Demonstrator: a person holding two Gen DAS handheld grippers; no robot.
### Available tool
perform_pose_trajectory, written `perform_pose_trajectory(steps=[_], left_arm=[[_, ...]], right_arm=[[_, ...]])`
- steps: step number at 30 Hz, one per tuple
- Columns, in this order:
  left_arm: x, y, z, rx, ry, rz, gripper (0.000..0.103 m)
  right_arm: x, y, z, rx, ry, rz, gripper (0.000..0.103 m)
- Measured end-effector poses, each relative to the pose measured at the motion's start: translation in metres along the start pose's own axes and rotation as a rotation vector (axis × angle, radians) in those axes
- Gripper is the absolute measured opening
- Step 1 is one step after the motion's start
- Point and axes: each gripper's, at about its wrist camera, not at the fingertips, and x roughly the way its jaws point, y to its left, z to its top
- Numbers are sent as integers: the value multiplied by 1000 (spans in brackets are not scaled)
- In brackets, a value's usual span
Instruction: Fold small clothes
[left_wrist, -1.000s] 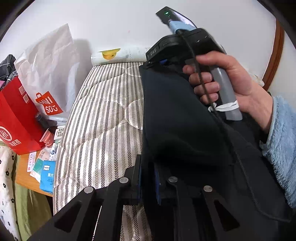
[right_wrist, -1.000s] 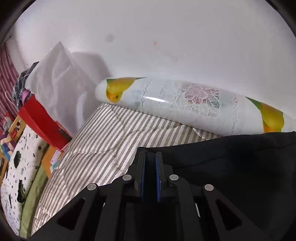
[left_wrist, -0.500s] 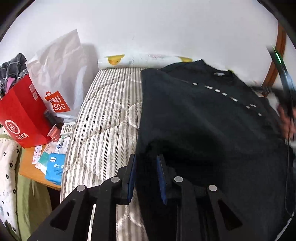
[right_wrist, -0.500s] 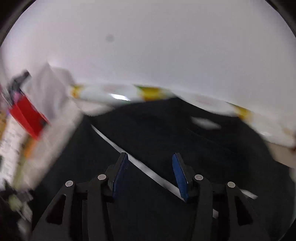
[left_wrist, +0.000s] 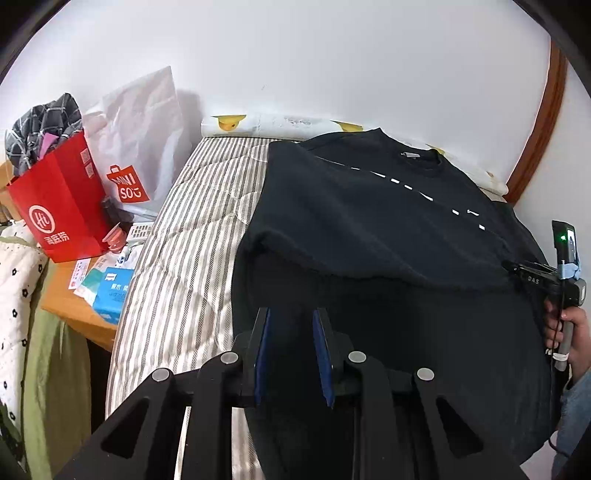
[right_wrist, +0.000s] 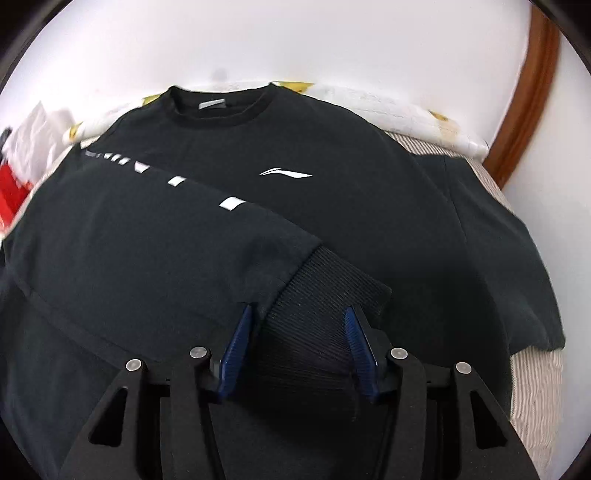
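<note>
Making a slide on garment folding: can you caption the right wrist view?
Right gripper, jaws open, above the ribbed cuff of a sleeve folded across a black sweatshirt on the striped bed.

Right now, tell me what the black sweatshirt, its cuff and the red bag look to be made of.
Black sweatshirt: soft matte knit, probably cotton jersey or fleece; it drapes and creases without shine.
Cuff: ribbed stretch knit, shown by fine parallel ridges.
Red bag: stiff, smooth-coated paper, judging by its sharp folded edges and flat printed panels; laminated card is possible too.
</note>
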Motion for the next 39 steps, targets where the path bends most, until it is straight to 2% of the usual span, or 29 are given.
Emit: perform_pose_trajectory(steps=[5,8,10,14,19,23,27,32,33,34,35,37,39], left_arm=[[-7,-24,-4,27,-3,1,22],[-6,-37,-2,29,-3,-12,22],[-3,-46,-1,22,-4,-23,22],[9,-61,3,6,7,-35,22],[26,-82,11,26,16,17,22],[34,-92,17,44,22,31,22],[45,-98,22,54,35,54,22],[54,-105,29,58,46,47,22],[55,-106,30,62,48,46,22],[56,-107,30,65,51,47,22],[57,-109,30,68,54,47,22],[57,-108,29,69,60,52,22],[55,-104,29,64,60,53,22]], right_arm=[[-33,-11,-11,23,-63,3,50],[-56,-53,-25,72,-96,-30,51],[-65,-89,-33,103,-106,-93,53],[-66,-158,-55,152,-60,-227,53],[-41,-214,-70,196,16,-298,53],[-25,-235,-71,238,31,-277,53],[-20,-244,-66,287,3,-241,55],[-9,-249,-54,296,-18,-249,56],[-8,-252,-52,313,-23,-254,54],[-8,-255,-51,324,-30,-280,39],[-8,-256,-50,320,-31,-318,19],[-3,-261,-46,313,-33,-326,9],[-10,-269,-43,357,-52,-293,6]])
